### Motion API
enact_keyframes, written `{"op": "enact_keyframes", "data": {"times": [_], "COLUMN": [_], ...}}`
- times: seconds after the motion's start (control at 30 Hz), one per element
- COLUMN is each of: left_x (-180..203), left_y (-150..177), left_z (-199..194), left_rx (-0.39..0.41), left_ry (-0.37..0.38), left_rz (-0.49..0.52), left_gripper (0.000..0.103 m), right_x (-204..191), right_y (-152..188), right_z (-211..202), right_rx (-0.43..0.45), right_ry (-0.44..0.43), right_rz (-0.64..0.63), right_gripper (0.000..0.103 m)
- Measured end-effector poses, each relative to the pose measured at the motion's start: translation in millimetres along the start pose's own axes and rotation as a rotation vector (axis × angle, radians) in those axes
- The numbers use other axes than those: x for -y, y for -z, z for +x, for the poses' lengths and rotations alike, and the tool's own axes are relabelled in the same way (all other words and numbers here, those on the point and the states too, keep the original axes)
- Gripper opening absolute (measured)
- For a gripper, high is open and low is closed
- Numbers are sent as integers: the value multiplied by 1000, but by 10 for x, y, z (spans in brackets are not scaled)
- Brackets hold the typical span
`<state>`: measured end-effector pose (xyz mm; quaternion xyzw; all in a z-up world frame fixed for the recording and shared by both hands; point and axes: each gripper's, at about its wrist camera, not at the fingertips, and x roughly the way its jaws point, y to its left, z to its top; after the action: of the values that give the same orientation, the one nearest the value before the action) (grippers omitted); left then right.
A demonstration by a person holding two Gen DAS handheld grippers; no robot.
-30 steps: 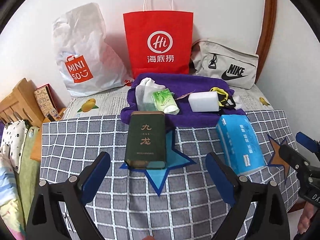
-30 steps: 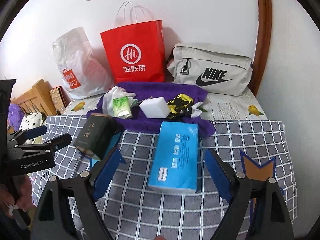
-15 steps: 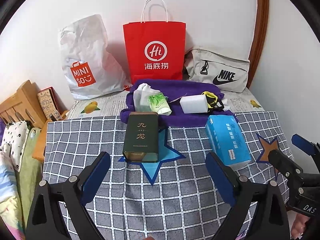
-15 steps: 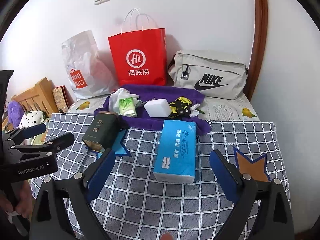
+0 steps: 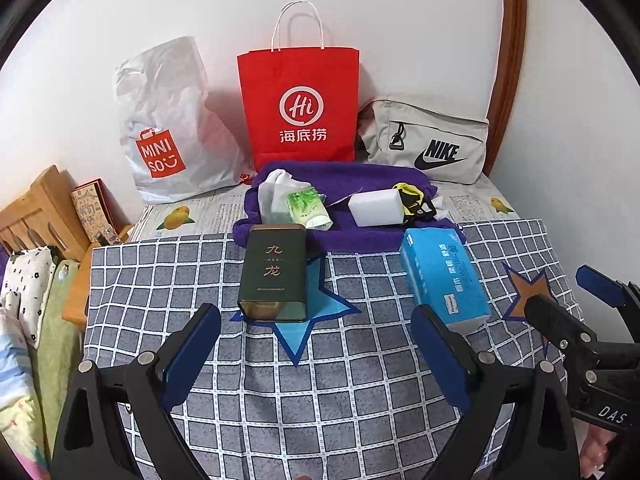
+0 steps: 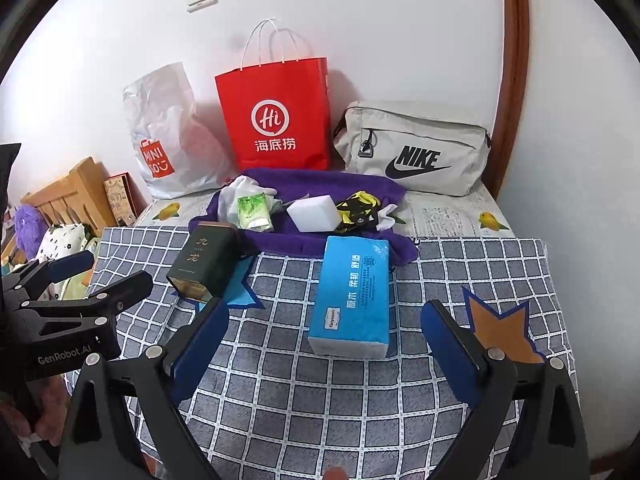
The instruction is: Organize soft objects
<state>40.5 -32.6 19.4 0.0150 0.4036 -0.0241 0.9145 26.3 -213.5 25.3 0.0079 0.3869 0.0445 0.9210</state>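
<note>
A blue tissue pack (image 6: 352,296) lies flat on the checked cloth, its near end showing between the wide-apart fingers of my right gripper (image 6: 326,322), which hovers open without touching it. A dark green tin (image 5: 274,272) rests on a blue star patch ahead of my left gripper (image 5: 312,328), also open and holding nothing. Behind them a purple towel (image 5: 360,178) carries a white cloth (image 5: 274,188), a green packet (image 5: 306,208), a white sponge (image 5: 376,208) and a yellow-black item (image 5: 414,200).
A white plastic bag (image 5: 168,136), a red paper bag (image 5: 300,108) and a grey pouch (image 5: 432,144) stand against the wall. An orange star patch (image 6: 504,332) lies at the right. A wooden rack (image 5: 36,216) and bedding (image 5: 24,300) flank the left edge.
Both grippers have drawn back and up from the table, so the tin and tissue pack look farther off. The right jaws have spread a little wider.
</note>
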Motion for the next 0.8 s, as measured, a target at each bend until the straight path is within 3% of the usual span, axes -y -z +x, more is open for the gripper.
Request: {"op": "enact_keyframes", "data": {"times": [0.8], "left_x": [8], "left_y": [9], "left_z": [-46], "left_rx": [6], "left_ry": [-3], "left_rz": [3], "left_gripper": [96], "right_x": [-3], "right_y": [0], "right_z": [-30], "right_rx": [-1], "right_ry": [3], "right_rz": [1], "right_gripper": [96]}}
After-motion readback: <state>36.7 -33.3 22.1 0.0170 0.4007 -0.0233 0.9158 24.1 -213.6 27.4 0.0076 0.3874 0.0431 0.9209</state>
